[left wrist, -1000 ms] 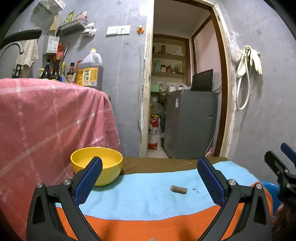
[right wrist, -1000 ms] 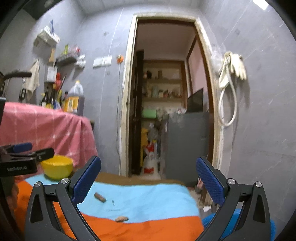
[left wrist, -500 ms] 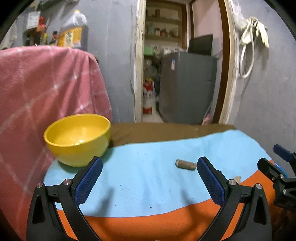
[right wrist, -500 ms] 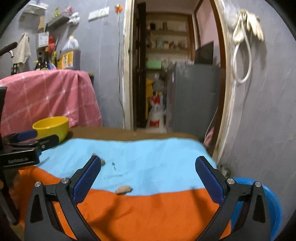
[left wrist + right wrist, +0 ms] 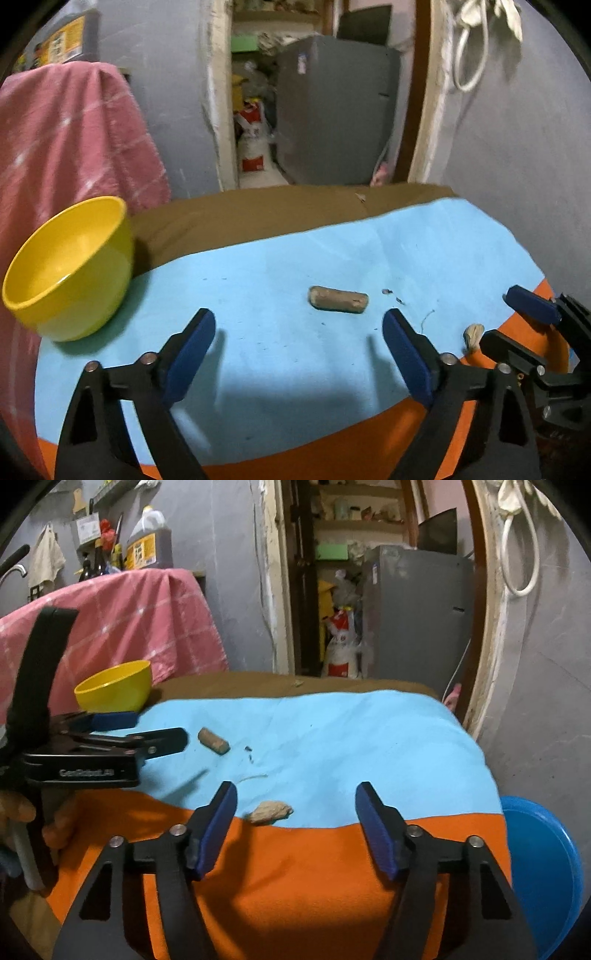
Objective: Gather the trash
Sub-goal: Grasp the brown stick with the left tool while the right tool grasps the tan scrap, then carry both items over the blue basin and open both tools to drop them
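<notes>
Trash lies on the blue-and-orange cloth-covered bench (image 5: 258, 258): a brown cork-like cylinder (image 5: 338, 299) just ahead of the left tool (image 5: 299, 332); a pale crumpled scrap (image 5: 269, 811) just ahead of the right tool (image 5: 295, 805). Both tools' jaws are closing, gripping nothing; a yellow plastic bowl (image 5: 68, 269) stands far left.

The right gripper (image 5: 295, 812), its blue-padded jaws closing with nothing pressed between them, hangs over the cloth-covered table (image 5: 332, 867). A crumpled beige scrap (image 5: 269, 811) lies where the light-blue cloth meets the orange. A brown cork-like cylinder (image 5: 213, 741) sits nearer the left edge, just beside the left gripper (image 5: 147, 734). A yellow plastic bowl (image 5: 114, 690) stands at the far left corner
</notes>
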